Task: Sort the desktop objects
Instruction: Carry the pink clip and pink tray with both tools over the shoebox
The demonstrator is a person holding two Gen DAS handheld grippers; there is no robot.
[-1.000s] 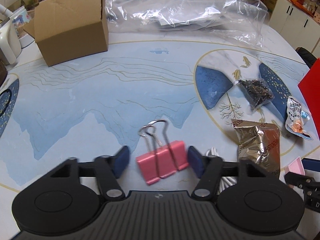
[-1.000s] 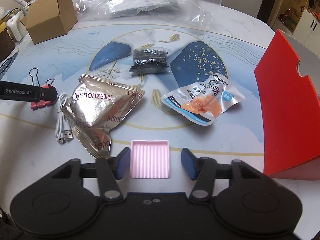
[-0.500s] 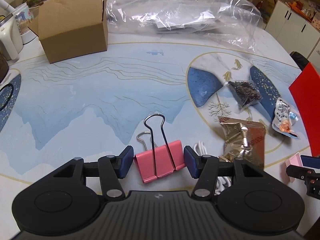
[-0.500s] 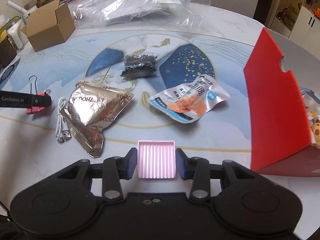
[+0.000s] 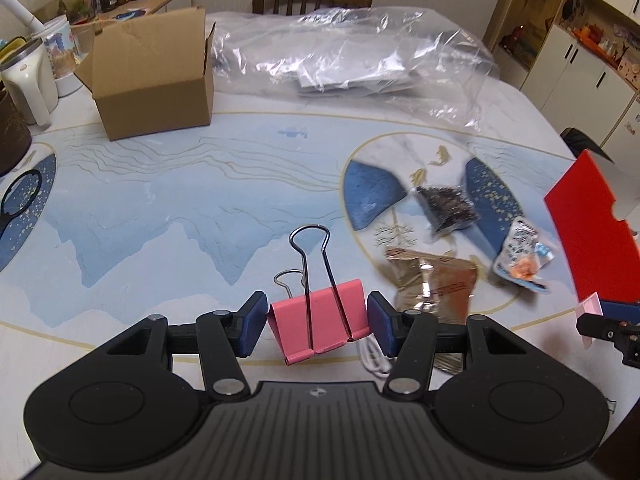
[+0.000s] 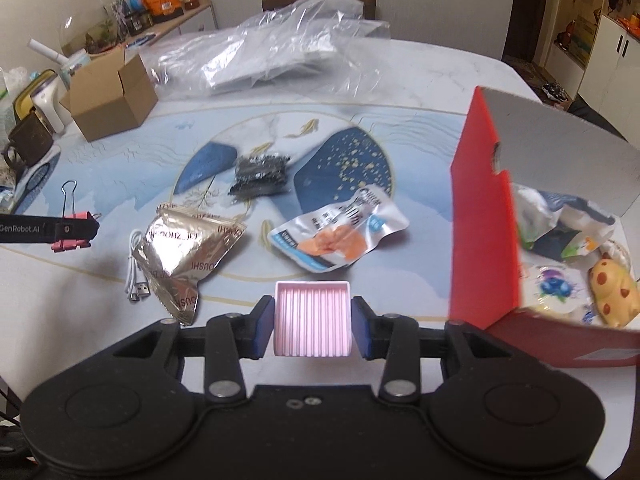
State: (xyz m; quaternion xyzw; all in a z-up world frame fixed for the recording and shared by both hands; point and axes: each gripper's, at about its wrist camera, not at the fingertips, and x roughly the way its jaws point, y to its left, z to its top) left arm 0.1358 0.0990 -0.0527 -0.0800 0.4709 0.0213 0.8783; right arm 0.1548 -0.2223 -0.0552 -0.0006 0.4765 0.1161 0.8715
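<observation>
Your left hand-held gripper [image 5: 316, 326] grips the pink binder clip [image 5: 318, 326], and the brown cardboard box [image 5: 154, 84] sits far ahead to its left. Your right hand-held gripper [image 6: 312, 326] grips the pink ribbed box [image 6: 312, 320], with the red box [image 6: 486, 220] just beside it on the right.

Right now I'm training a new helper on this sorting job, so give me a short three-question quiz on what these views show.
1. True or false: the left gripper has its fingers shut on a pink binder clip.
2. What does the right gripper hold? A) the silver snack packet B) a pink ribbed box C) the white USB cable
3. Fill in: the container already holding snack packets and a yellow spotted toy is the ___ box, not the brown cardboard box.

Key: 1 true; 2 B; 3 red.
</observation>
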